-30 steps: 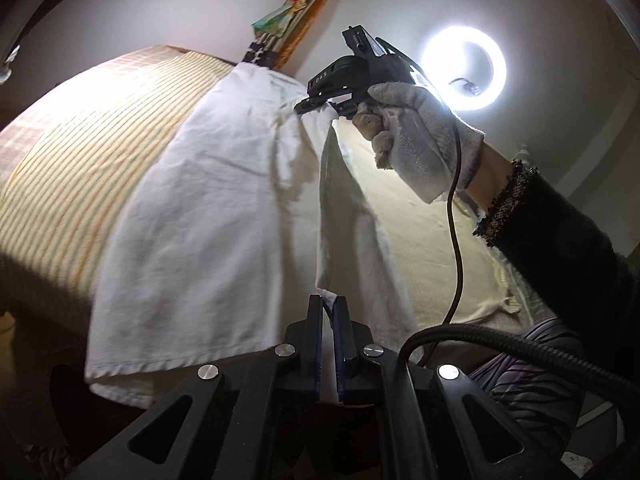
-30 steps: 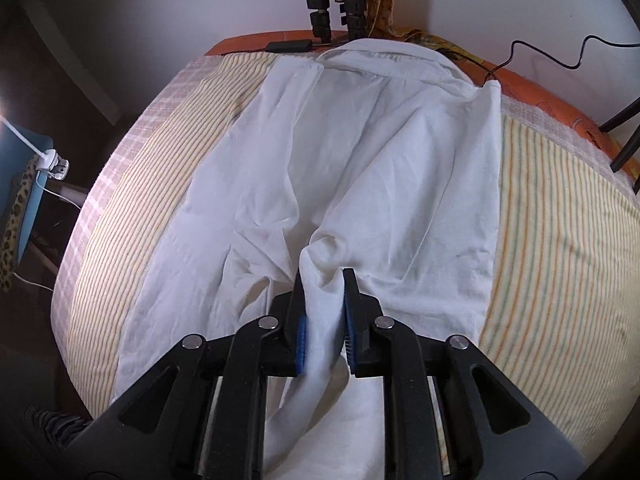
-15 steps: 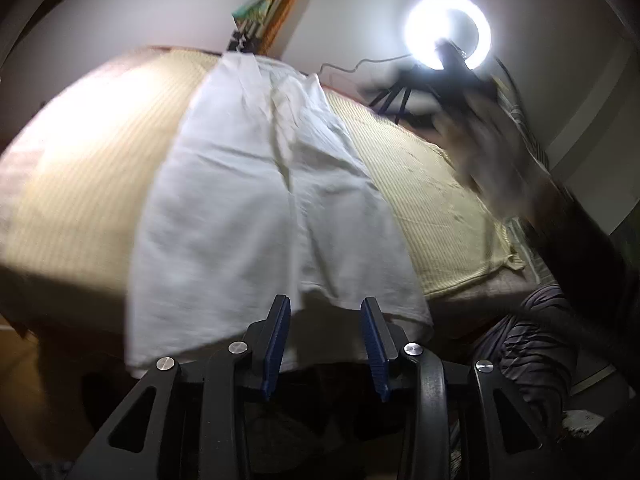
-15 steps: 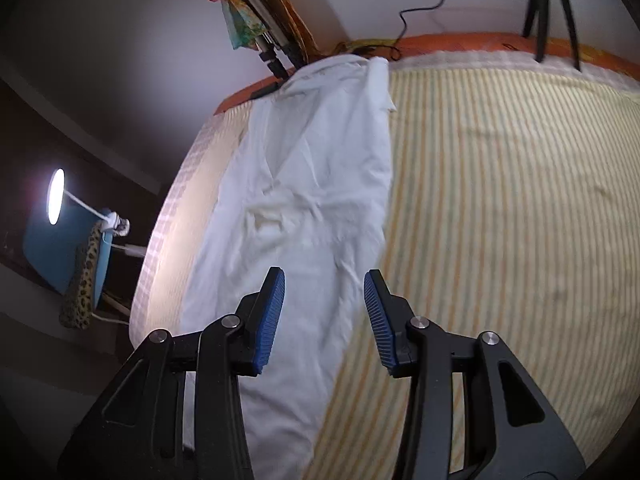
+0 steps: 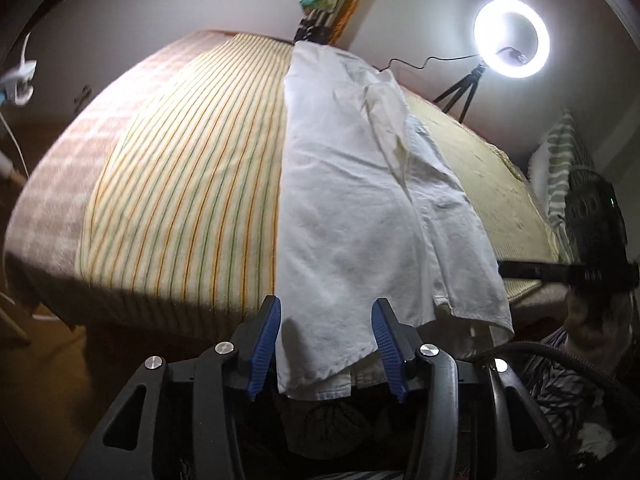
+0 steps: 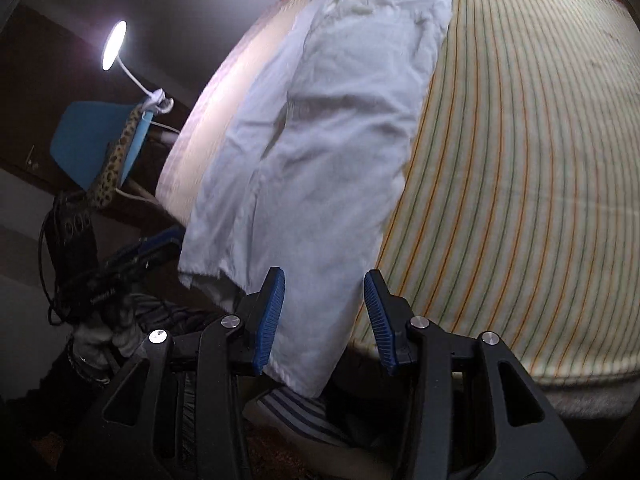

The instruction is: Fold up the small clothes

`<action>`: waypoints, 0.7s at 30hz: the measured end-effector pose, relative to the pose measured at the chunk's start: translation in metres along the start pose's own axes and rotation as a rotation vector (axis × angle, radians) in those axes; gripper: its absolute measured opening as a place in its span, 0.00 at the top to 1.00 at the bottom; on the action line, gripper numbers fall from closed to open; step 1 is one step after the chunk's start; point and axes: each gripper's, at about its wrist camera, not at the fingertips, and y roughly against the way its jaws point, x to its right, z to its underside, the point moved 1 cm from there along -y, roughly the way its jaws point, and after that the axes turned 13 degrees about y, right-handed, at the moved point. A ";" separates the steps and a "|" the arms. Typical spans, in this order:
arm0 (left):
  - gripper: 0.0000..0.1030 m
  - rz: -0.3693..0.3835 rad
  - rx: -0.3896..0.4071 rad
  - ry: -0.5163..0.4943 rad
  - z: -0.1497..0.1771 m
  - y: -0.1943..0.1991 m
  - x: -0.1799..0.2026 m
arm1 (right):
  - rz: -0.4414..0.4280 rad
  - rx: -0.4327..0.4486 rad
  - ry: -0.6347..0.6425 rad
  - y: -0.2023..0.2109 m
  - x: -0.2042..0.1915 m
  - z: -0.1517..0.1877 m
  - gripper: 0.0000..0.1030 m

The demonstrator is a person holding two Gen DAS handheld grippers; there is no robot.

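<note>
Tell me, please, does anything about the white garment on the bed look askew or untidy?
Yes: the white garment overhangs the near edge of the striped bedspread, one layer lies skewed over the other so the hems don't align, and it is creased near the top.

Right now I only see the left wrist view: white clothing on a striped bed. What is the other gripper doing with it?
Observer: The right gripper is open. Its jaws have just been opening, and the white garment hangs between them at its hem, not pinched.
Operator: Is there anything beside the bed on that side?
Observer: A blue chair stands there, outside your view.
Operator: Is anything on it?
Observer: A leopard-print cloth is draped over its edge.
</note>
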 end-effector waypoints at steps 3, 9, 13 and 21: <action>0.54 0.003 -0.037 0.050 -0.001 -0.009 -0.009 | -0.015 -0.021 -0.033 -0.006 0.006 0.007 0.57; 0.89 0.065 -0.049 0.133 -0.007 -0.013 -0.023 | -0.109 -0.014 -0.091 -0.013 0.019 0.021 0.75; 0.96 0.075 -0.014 0.131 -0.010 0.001 -0.022 | -0.129 0.022 -0.086 0.004 0.023 0.023 0.91; 0.96 -0.027 0.005 0.053 -0.005 0.000 -0.016 | -0.036 -0.035 0.011 -0.005 0.015 0.027 0.91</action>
